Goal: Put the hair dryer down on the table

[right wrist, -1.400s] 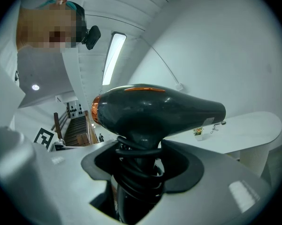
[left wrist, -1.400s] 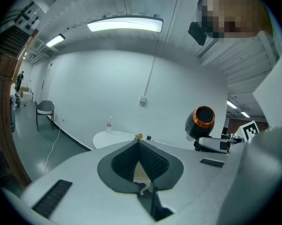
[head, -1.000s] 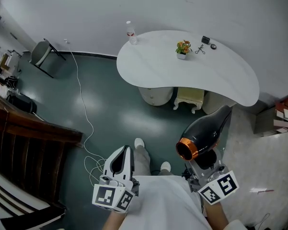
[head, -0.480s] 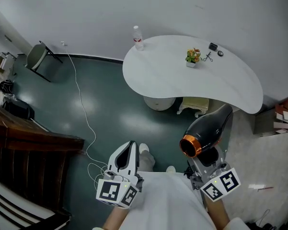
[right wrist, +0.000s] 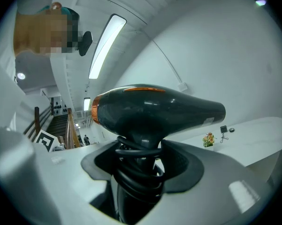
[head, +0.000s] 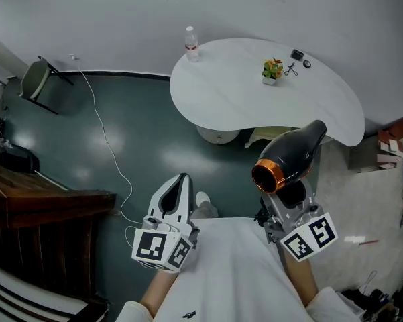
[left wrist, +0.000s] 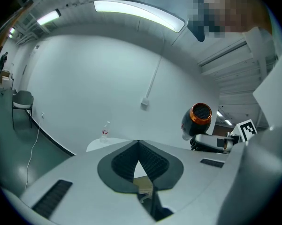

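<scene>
A black hair dryer (head: 290, 157) with an orange rear ring is held up in the air by my right gripper (head: 294, 194), which is shut on its handle with the cord wound round it (right wrist: 140, 165). Its nozzle points toward the white curved table (head: 235, 99), which lies farther ahead and lower. The hair dryer (left wrist: 197, 121) also shows at the right of the left gripper view. My left gripper (head: 178, 194) hangs beside the person's body at the lower left, shut with nothing between its jaws.
On the table stand a water bottle (head: 191, 43), a small potted plant (head: 272, 70) and small dark items (head: 298, 57). A white cable (head: 100, 146) trails over the green floor. A chair (head: 37, 80) stands far left, a dark wooden railing (head: 33, 213) at lower left.
The person has stepped nearer the table, which now sits closer in the head view. The hair dryer has risen slightly in the right gripper. The left gripper has stayed shut.
</scene>
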### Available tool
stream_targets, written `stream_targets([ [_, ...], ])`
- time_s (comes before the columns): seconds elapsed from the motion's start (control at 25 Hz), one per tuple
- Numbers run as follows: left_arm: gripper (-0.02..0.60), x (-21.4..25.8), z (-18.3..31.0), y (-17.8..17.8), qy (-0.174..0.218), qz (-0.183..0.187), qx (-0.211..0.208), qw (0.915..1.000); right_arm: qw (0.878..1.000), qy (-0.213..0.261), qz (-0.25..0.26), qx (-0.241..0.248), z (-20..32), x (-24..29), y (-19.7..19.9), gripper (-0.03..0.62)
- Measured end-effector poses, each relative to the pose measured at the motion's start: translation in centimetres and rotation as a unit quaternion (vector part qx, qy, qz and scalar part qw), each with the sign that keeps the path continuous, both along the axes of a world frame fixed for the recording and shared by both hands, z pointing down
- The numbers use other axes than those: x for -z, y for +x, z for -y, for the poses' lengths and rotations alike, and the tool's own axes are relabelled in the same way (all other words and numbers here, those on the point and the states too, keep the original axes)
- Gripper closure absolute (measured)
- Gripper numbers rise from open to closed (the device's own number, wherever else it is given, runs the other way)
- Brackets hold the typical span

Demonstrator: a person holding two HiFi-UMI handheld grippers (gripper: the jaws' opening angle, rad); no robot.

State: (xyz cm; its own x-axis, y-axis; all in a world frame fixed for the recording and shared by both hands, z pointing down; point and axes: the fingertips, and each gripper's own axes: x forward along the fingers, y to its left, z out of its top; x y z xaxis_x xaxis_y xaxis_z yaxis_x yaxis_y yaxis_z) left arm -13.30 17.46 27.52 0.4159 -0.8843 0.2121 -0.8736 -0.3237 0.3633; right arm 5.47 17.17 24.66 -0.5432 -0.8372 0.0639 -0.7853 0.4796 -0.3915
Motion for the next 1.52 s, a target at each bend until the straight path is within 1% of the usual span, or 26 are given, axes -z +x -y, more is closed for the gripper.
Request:
stream_targets([
  [0.24, 0.572, 0.0, 2.7, -2.4, 0.006, -0.006, -0.026, 0.9996, 1.000, 0.000, -0.002, -0.031, 2.0, -0.4, -1.9, 0.316],
  [0.4, 0.572, -0.3, 4.5, -3.3, 0.002, -0.011, -0.037, 0.9992, 0.999, -0.008, -0.001, -0.047, 3.2, -0.6, -2.6, 0.316],
  [0.52, 0.572, -0.7, 5.5, -3.2, -0.007, -0.017, -0.045, 0.9988, 0.999, -0.014, -0.007, -0.049, 3.9, -0.6, -2.9, 0.316],
  [0.72, 0.572, -1.3, 7.4, -2.2, -0.011, -0.010, -0.056, 0.9983, 0.999, -0.021, -0.009, -0.047, 5.8, -1.6, -2.6, 0.316],
  [1.04, 0.572, -2.1, 10.8, -2.5, -0.020, 0.002, -0.041, 0.9990, 0.999, -0.030, -0.005, -0.029, 10.9, -3.6, -3.0, 0.316],
  [1.2, 0.572, -1.8, 13.4, -2.1, -0.018, 0.004, -0.033, 0.9993, 1.000, -0.029, -0.001, -0.012, 13.5, -3.6, -3.3, 0.316],
  [1.52, 0.572, -1.3, 19.8, 0.3, -0.014, 0.014, -0.032, 0.9993, 1.000, -0.021, -0.006, 0.001, 19.8, -3.8, -1.3, 0.316],
])
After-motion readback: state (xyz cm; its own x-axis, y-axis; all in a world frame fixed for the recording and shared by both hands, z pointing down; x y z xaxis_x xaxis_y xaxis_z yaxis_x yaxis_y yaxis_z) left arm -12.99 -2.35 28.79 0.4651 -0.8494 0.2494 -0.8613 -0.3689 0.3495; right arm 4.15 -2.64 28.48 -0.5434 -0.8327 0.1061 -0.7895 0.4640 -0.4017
